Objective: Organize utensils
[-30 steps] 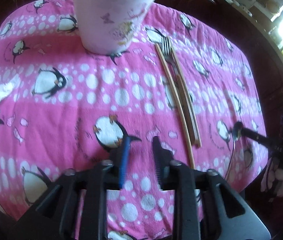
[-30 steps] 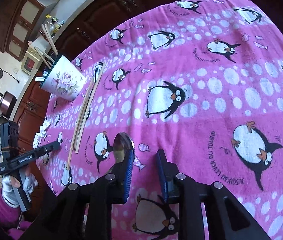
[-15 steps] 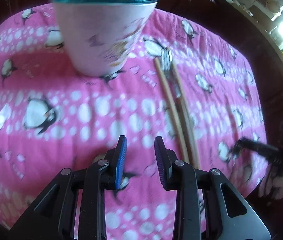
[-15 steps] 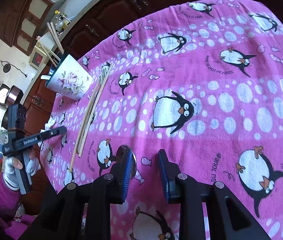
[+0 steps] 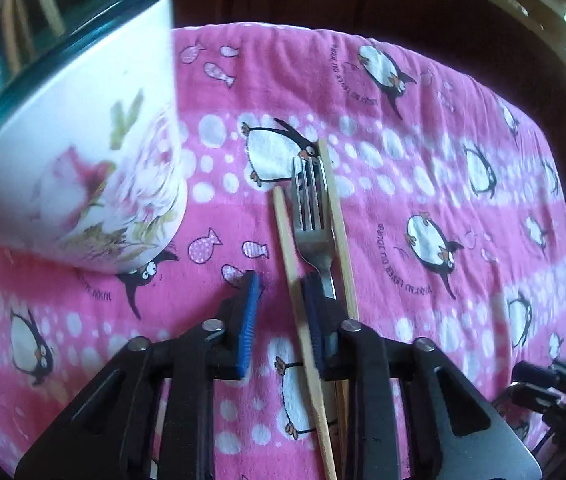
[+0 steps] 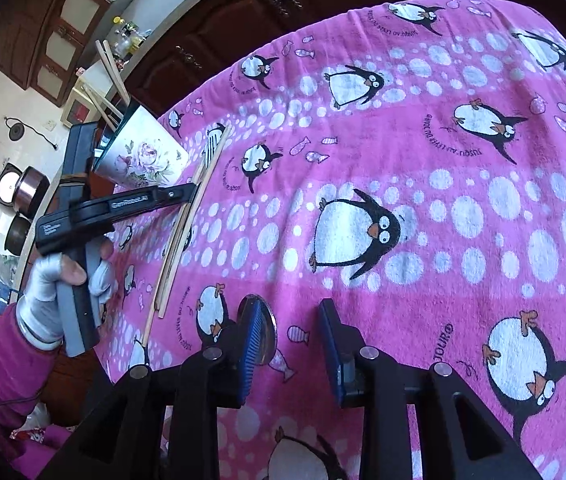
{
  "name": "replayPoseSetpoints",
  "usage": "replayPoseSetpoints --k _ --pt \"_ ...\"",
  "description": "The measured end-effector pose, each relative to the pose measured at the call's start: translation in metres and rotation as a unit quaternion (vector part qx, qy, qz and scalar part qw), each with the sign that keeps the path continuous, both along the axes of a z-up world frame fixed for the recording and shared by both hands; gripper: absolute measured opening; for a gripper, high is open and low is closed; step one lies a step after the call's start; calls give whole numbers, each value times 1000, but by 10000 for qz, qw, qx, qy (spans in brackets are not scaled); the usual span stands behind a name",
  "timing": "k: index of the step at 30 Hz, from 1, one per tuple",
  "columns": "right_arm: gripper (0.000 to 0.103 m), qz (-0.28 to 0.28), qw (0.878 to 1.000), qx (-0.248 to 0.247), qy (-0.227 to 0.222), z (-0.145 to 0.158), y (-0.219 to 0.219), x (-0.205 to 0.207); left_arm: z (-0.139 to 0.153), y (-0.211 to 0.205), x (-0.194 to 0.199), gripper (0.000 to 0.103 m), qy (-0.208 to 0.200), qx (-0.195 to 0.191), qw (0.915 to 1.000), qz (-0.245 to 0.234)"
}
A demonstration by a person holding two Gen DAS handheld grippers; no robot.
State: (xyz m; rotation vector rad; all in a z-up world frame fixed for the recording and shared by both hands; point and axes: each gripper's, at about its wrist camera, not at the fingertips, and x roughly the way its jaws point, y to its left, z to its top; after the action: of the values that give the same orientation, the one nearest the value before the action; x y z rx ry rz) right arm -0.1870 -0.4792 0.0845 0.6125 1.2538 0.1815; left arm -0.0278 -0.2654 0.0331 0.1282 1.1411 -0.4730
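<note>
in the left wrist view, the left gripper (image 5: pixel 279 312) is seen low over the pink penguin cloth (image 5: pixel 463 208) on the table; its jaws have just been closing and stand narrowly apart, with the left chopstick (image 5: pixel 295 276) between them, close against the right pad, not clearly pinched. just beyond, a fork (image 5: pixel 313 224) lies between that chopstick and a second chopstick (image 5: pixel 337 220). far left, the flowered utensil cup (image 5: pixel 83 168) is seen. the right gripper (image 6: pixel 291 340) has a spoon (image 6: pixel 269 330) at its left pad, jaws partly open. "genrobot.ai" can be read on the left gripper.
</note>
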Motion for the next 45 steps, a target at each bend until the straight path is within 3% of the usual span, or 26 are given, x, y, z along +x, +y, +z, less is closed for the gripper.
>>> replayPoseSetpoints --k 3,8,17,19,23,26,28,31,33,39,45 --pt "28 7 10000 4 -9 -1 0 1 1 6 1 6 131 -107 9999 -30" --pt "29 132 9999 -61 -31 2 6 6 9 33 -21 4 294 -323 9990 -99" --pt "29 433 9990 -90 23 -1 14 12 7 79 -83 4 438 -152 9978 -469" --pt "29 502 9987 -99 33 -1 14 13 8 80 -87 7 451 -210 9971 -571" --pt "29 644 9979 -111 28 0 16 14 14 76 -73 30 321 -264 9957 -833" --pt "29 685 9976 -76 55 -2 15 15 15 59 -60 30 153 -125 9940 -1074" --pt "29 689 9976 -62 61 -3 15 15 8 48 -52 30 306 23 9906 -1332" --pt "24 732 9972 -156 57 -4 19 16 0 39 -50 26 253 335 9879 -1492" --pt "11 849 9960 -252 71 -5 25 17 0 34 -52 7 124 491 9864 -1561" --pt "4 1079 9929 -473 -162 20 42 24 19 54 -46 4 151 30 9935 -1127" --pt "3 1232 9882 -626 -656 64 57 36 81 96 -51 4 -330 -703 9948 -664"
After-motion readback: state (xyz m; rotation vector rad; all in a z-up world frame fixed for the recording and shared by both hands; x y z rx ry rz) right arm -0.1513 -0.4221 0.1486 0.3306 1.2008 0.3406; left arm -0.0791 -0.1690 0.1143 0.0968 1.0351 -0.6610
